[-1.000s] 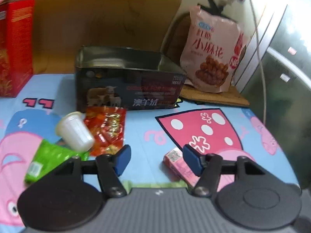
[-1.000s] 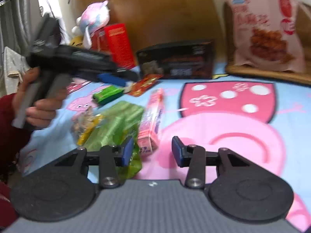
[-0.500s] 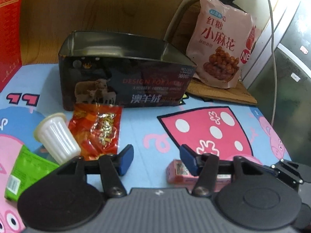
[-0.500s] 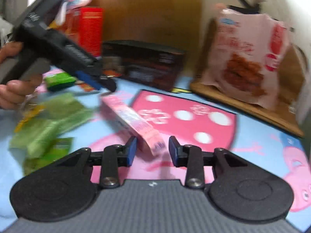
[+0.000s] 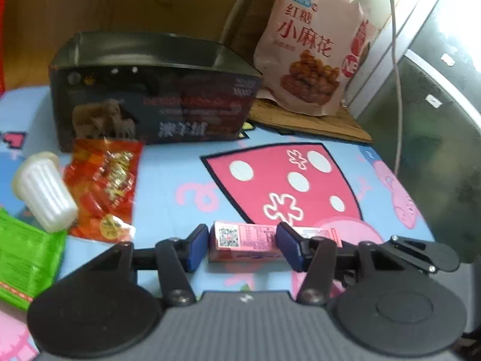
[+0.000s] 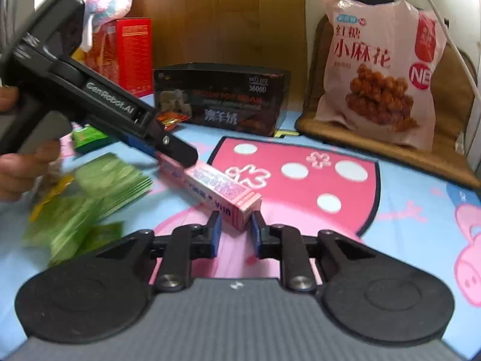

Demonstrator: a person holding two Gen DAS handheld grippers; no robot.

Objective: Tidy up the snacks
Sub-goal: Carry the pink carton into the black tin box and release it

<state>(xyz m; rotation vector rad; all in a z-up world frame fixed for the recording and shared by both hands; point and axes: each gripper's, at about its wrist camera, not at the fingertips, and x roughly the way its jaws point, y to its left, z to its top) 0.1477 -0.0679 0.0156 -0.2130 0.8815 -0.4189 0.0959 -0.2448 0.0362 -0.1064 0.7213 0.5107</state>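
A long pink snack box (image 5: 243,240) (image 6: 216,186) lies flat on the cartoon-print mat. My right gripper (image 6: 236,234) has the box's near end between its fingertips. Its jaws are closing, and a thin gap still shows at the left pad. My left gripper (image 5: 243,246) (image 6: 177,153) hangs over the box's far end with its jaws also closing. The box lies crosswise under it, its end close to the left pad and its body passing behind the right finger. An open black box (image 5: 150,90) (image 6: 222,102) stands at the back.
A red candy bag (image 5: 105,180), a white ribbed cup (image 5: 45,192) and green packets (image 5: 27,249) (image 6: 90,204) lie to the left. A big pink snack bag (image 5: 309,48) (image 6: 381,69) leans at the back right. A red carton (image 6: 132,54) and a plush toy (image 6: 108,0) stand back left. A person's hand (image 6: 18,168) holds the left gripper.
Both grippers' jaws have narrowed. The left gripper moved forward and down over the pink box. The right gripper swung round, so the box's near end now sits between its fingertips.
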